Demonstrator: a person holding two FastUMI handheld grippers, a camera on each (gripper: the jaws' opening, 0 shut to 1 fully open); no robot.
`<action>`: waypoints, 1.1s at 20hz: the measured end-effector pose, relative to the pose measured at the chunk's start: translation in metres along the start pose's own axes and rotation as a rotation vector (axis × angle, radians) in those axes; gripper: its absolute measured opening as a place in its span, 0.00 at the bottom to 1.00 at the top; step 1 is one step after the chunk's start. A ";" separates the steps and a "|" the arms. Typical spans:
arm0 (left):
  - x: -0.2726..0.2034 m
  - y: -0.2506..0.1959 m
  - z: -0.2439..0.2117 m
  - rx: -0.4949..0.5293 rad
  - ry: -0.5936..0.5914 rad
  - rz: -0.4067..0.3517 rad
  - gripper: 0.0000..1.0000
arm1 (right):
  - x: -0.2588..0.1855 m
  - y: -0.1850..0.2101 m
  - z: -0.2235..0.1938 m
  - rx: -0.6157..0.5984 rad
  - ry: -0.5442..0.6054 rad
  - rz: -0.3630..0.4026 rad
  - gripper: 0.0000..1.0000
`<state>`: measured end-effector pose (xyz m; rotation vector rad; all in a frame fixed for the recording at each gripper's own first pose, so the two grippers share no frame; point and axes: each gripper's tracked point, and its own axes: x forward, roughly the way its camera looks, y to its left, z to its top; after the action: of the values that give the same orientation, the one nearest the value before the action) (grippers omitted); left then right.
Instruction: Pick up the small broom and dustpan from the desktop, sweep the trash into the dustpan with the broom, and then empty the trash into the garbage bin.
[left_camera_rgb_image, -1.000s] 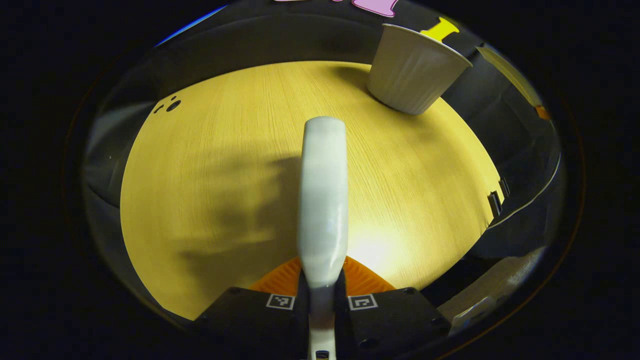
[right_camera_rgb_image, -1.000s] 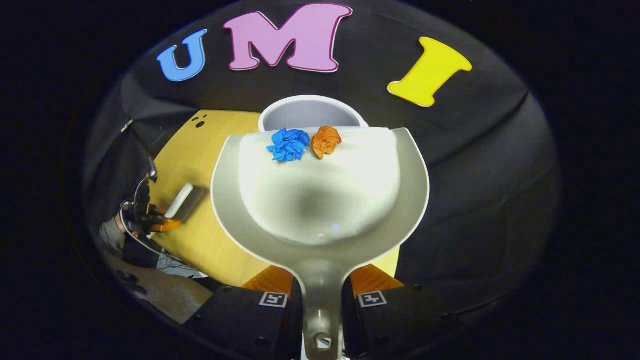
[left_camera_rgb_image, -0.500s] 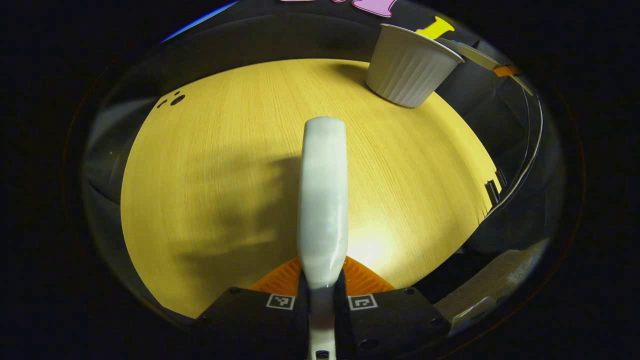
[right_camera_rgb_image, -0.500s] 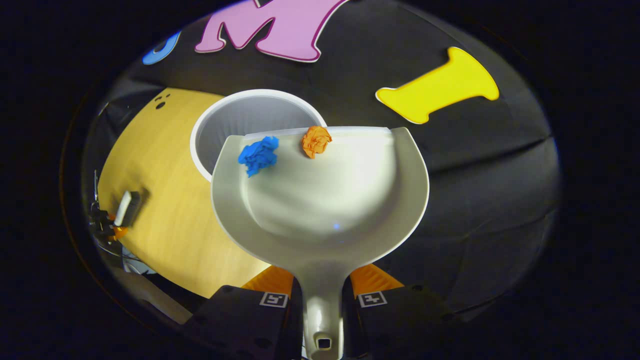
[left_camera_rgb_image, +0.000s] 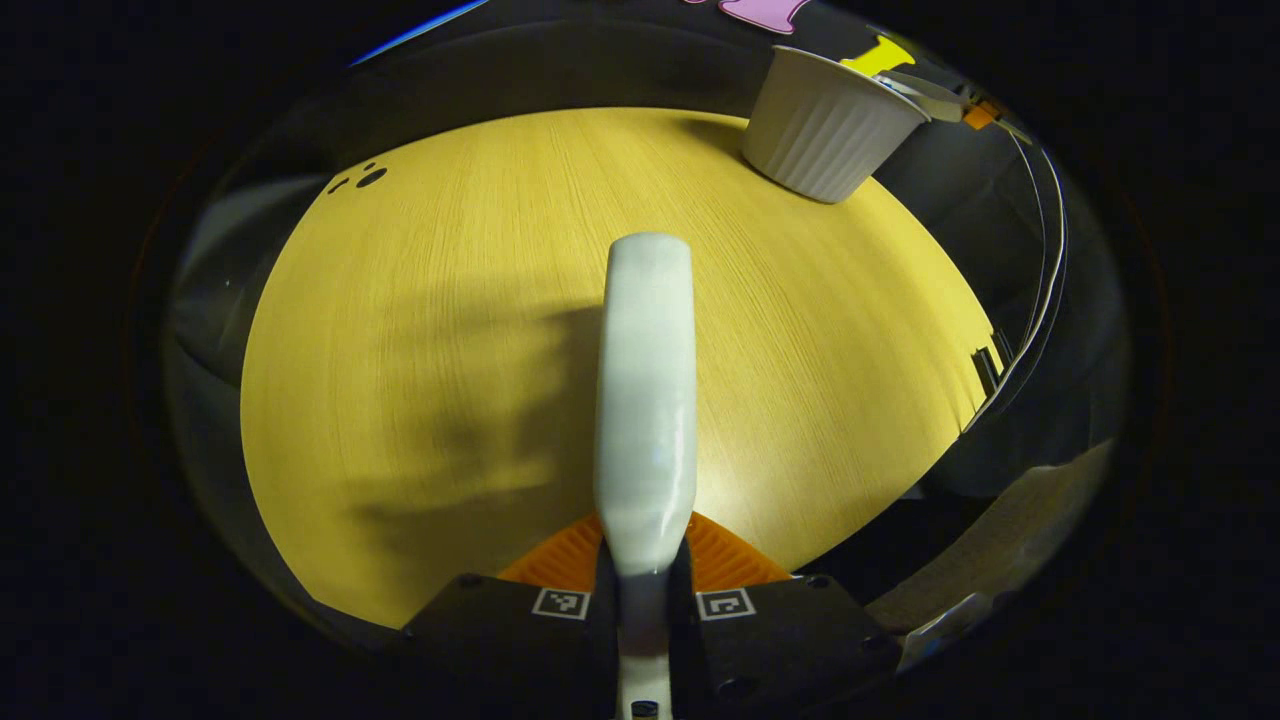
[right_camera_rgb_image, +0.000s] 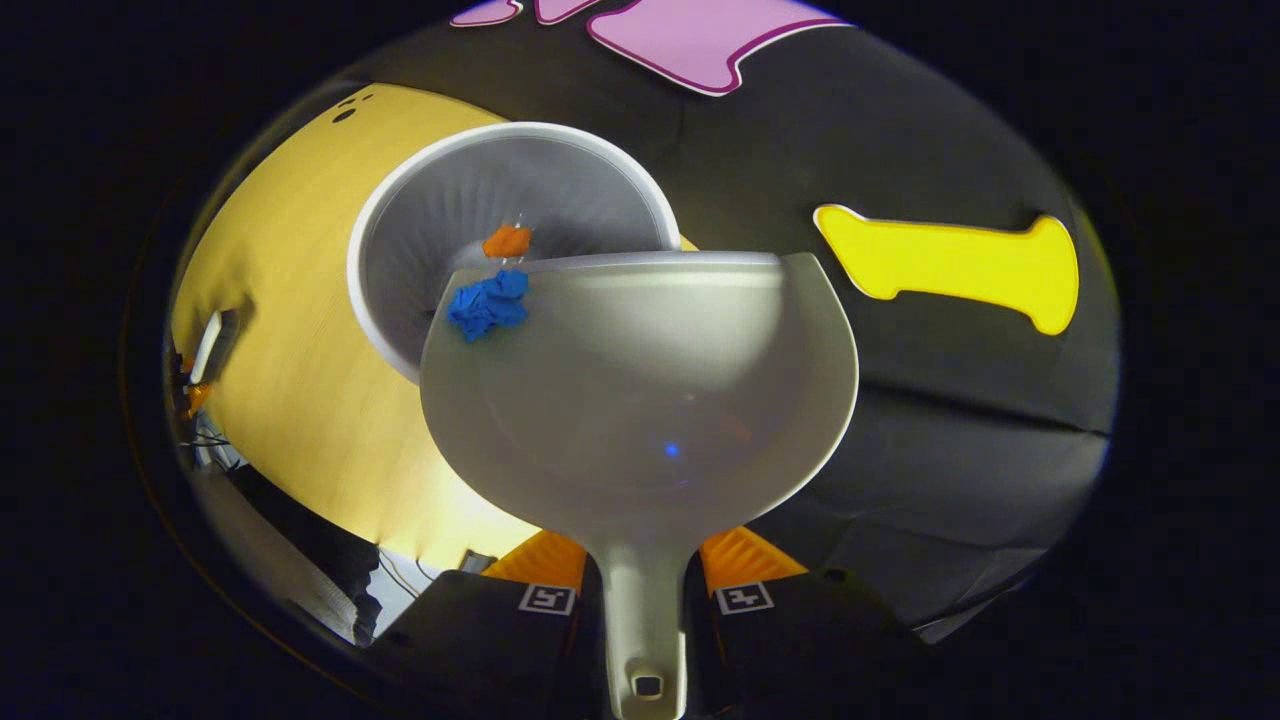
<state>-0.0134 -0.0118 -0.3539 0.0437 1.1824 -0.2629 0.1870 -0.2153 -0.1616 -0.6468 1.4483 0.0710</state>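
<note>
Right gripper (right_camera_rgb_image: 642, 585) raised and tipped over the bin (right_camera_rgb_image: 420, 215), fingers clamped on the dustpan (right_camera_rgb_image: 650, 400) handle from both sides. Dustpan front lip overlapping the bin's near rim, pan tilted toward the opening. Blue paper wad (right_camera_rgb_image: 487, 305) sitting at the lip corner, right at the bin rim; orange paper wad (right_camera_rgb_image: 507, 241) past the lip, inside the bin. Bin standing at the far edge of the table (right_camera_rgb_image: 290, 380), black cloth wall directly behind it.

Left gripper (left_camera_rgb_image: 642, 590) held low over the table (left_camera_rgb_image: 420, 350), well back from the bin (left_camera_rgb_image: 830, 125), fingers pinching the broom (left_camera_rgb_image: 645, 400) handle; broom pointing straight ahead. Wide bare tabletop between broom and bin. Table edge dropping off close beside the bin.
</note>
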 end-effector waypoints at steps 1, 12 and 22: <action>0.000 -0.001 0.001 -0.001 -0.004 -0.002 0.24 | 0.002 -0.001 0.001 -0.002 0.009 0.007 0.40; 0.000 -0.002 0.000 -0.030 -0.010 0.006 0.23 | 0.005 0.006 0.022 -0.115 0.034 0.028 0.36; -0.004 0.000 0.009 -0.035 -0.030 0.035 0.24 | -0.013 0.004 0.003 0.036 -0.169 0.066 0.36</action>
<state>-0.0070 -0.0122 -0.3466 0.0301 1.1550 -0.2114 0.1858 -0.2068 -0.1508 -0.5499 1.3044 0.1474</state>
